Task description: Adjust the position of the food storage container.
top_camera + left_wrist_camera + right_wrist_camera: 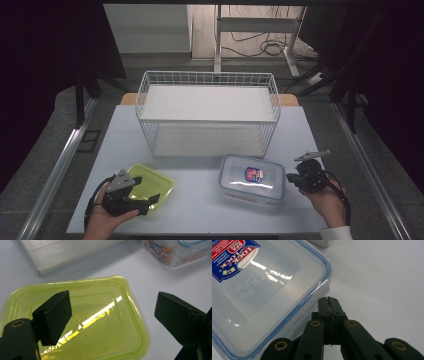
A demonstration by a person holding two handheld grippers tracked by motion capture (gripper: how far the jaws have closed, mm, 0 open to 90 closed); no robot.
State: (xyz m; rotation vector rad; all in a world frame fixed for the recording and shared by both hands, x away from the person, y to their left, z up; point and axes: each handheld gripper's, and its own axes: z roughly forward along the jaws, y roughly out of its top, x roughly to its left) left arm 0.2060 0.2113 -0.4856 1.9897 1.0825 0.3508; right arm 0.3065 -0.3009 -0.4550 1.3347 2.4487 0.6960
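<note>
Left gripper (112, 322) jaws wide, one jaw above green tray (100, 340), other beyond its rim. Right gripper (328, 300) jaws pressed together, empty, tips beside clear lidded box (257, 302) corner.

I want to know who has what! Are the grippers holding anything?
No, nothing is held. The left gripper is open over the green tray, one jaw above it, one beside it. The right gripper is shut on nothing beside the clear box.

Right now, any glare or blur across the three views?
High view: dark edges, table evenly lit. Left gripper view: bright glare streak on the green tray, sharp. Right gripper view: reflections on the clear container lid; the shut right hand-held gripper looks slightly soft.
</note>
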